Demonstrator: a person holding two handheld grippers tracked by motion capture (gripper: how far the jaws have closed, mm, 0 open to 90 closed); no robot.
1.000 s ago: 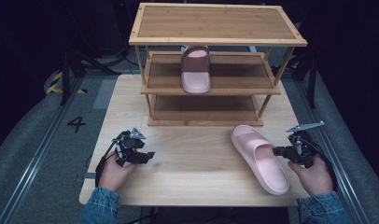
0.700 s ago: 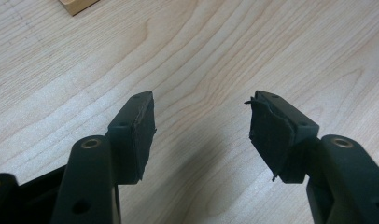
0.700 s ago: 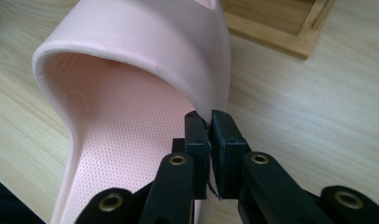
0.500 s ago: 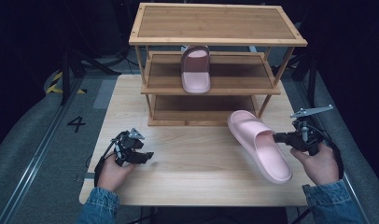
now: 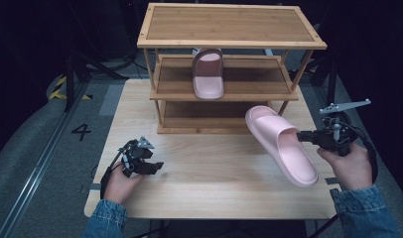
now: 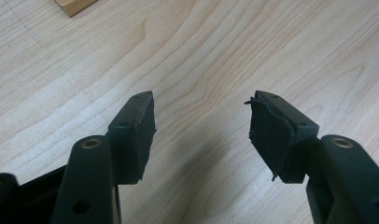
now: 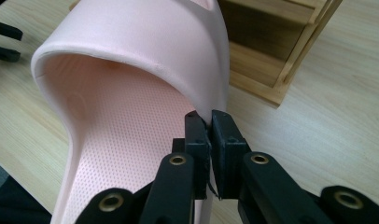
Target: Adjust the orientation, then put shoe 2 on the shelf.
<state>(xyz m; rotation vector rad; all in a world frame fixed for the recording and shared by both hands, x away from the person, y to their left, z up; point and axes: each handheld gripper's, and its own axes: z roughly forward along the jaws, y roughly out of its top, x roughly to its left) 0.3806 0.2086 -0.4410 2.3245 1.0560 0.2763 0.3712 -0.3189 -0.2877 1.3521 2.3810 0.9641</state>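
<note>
The right gripper (image 5: 304, 135) is holding its fingers clamped on the side edge of the pink slipper (image 5: 281, 144), at the strap. The slipper is hanging tilted above the worktop (image 5: 214, 193), in front of the rack (image 5: 229, 44), its toe end pointing toward the rack's lowest shelf. A second slipper (image 5: 208, 74) is lying on the middle shelf. The left gripper (image 5: 157, 166) is resting low over the worktop at the near left, well apart from both slippers, with its fingers (image 6: 131, 135) standing apart and gripping nothing.
</note>
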